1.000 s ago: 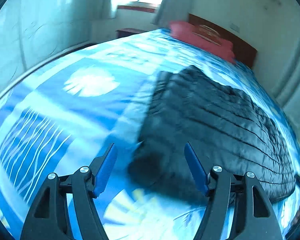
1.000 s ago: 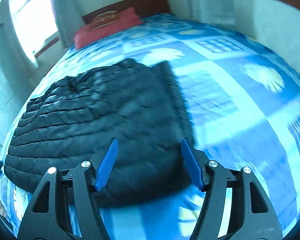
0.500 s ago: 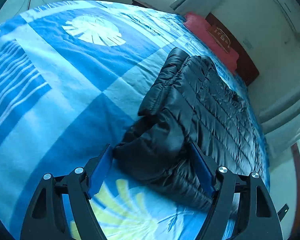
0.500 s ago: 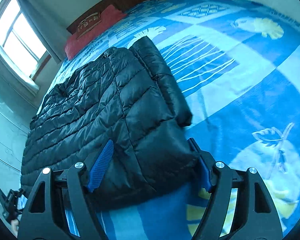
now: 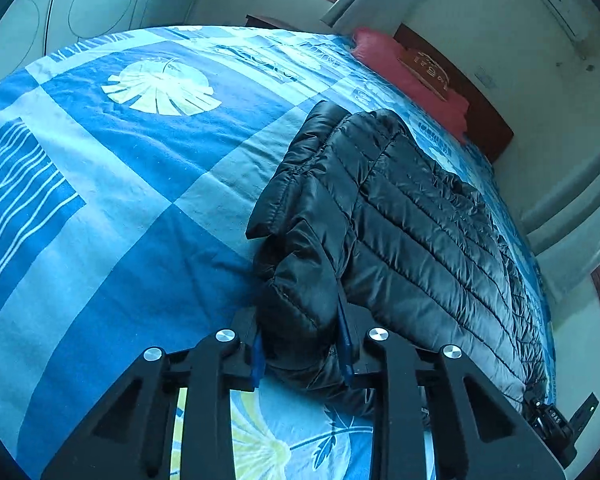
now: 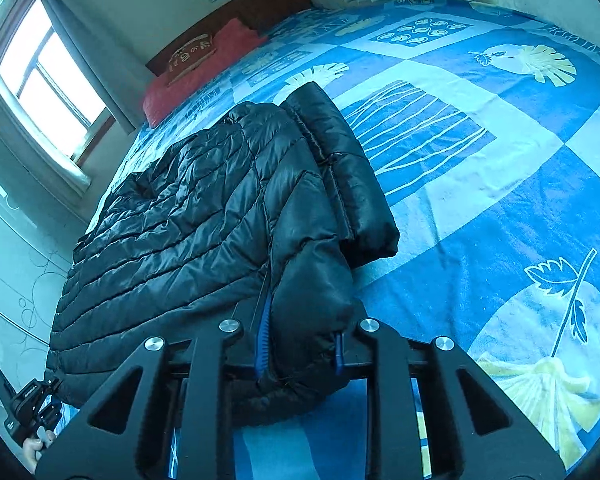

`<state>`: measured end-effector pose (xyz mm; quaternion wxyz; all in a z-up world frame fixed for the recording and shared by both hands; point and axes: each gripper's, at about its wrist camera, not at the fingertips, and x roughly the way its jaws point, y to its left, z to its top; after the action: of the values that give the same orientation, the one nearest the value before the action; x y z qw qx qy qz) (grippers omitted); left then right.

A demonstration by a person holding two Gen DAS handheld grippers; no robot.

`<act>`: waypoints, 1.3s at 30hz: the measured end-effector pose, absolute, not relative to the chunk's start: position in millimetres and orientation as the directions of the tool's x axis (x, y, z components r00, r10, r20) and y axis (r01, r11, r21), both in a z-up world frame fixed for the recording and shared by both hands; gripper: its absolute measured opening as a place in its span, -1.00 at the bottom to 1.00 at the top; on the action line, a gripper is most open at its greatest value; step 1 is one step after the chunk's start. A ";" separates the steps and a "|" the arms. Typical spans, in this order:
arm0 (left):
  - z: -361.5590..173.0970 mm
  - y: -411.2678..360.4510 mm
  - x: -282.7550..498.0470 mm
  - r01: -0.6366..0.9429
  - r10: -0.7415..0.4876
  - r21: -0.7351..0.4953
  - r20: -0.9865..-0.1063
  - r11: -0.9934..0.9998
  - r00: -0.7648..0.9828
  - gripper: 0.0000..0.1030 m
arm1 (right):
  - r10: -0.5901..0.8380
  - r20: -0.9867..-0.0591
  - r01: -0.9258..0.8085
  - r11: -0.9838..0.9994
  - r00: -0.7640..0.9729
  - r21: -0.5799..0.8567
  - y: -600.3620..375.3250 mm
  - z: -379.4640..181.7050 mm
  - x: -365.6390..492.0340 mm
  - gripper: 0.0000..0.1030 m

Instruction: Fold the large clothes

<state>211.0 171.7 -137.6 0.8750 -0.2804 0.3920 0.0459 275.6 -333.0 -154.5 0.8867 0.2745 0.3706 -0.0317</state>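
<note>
A black quilted puffer jacket (image 5: 412, 232) lies flat on the blue patterned bedspread (image 5: 132, 184). My left gripper (image 5: 301, 346) is closing on the jacket's near left corner, and the bunched fabric bulges between its blue pads (image 5: 259, 354). In the right wrist view, my right gripper (image 6: 300, 346) is closing on the near right corner of the jacket (image 6: 196, 232), with the padded fabric squeezed between its fingers (image 6: 263, 336). A folded sleeve runs along each side edge. Each gripper shows small at the far corner of the other's view.
A red pillow (image 5: 412, 68) rests against the wooden headboard (image 5: 488, 124) at the far end of the bed. A window (image 6: 48, 76) with curtains is on the wall beyond the jacket. Bedspread (image 6: 492, 200) stretches wide on both sides of the jacket.
Both grippers came down over the jacket's near corners and their jaws went from wide open to pinched on the fabric. The jacket corners are now bunched up.
</note>
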 end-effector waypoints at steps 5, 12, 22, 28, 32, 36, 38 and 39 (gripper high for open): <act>-131.6 171.2 206.8 -0.287 -0.134 -0.441 -0.709 0.851 0.692 -0.53 | 0.148 -0.672 0.255 0.849 0.725 0.463 -331.9 -150.3 269.4 -0.63; -126.6 173.1 193.8 -0.282 -0.133 -0.436 -0.710 0.855 0.692 -0.54 | 0.151 -0.672 0.248 0.853 0.725 0.460 -332.5 -145.2 257.6 -0.65; -121.8 179.4 166.6 -0.287 -0.138 -0.434 -0.720 0.854 0.680 -0.55 | 0.174 -0.675 0.220 0.862 0.717 0.456 -333.2 -143.5 219.0 -0.66; -120.4 184.4 142.3 -0.285 -0.144 -0.438 -0.722 0.852 0.677 -0.55 | 0.189 -0.681 0.209 0.865 0.707 0.457 -334.4 -144.3 187.9 -0.66; -118.4 186.1 129.6 -0.283 -0.144 -0.435 -0.723 0.855 0.675 -0.55 | 0.197 -0.680 0.202 0.865 0.707 0.460 -334.0 -144.4 168.1 -0.66; -115.2 185.9 117.5 -0.275 -0.141 -0.428 -0.721 0.861 0.679 -0.55 | 0.204 -0.682 0.201 0.862 0.702 0.465 -335.6 -144.7 151.5 -0.66; -114.5 186.4 111.4 -0.273 -0.145 -0.430 -0.721 0.861 0.678 -0.55 | 0.207 -0.683 0.198 0.863 0.701 0.465 -336.7 -144.3 144.9 -0.66; -113.9 187.1 107.7 -0.272 -0.148 -0.432 -0.721 0.860 0.677 -0.55 | 0.207 -0.683 0.198 0.863 0.700 0.465 -336.2 -143.8 140.9 -0.66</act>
<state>107.7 187.1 -113.9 0.8775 -0.2622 0.4000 0.0353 140.9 -336.2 -143.8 0.8841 0.2616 0.3872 0.0028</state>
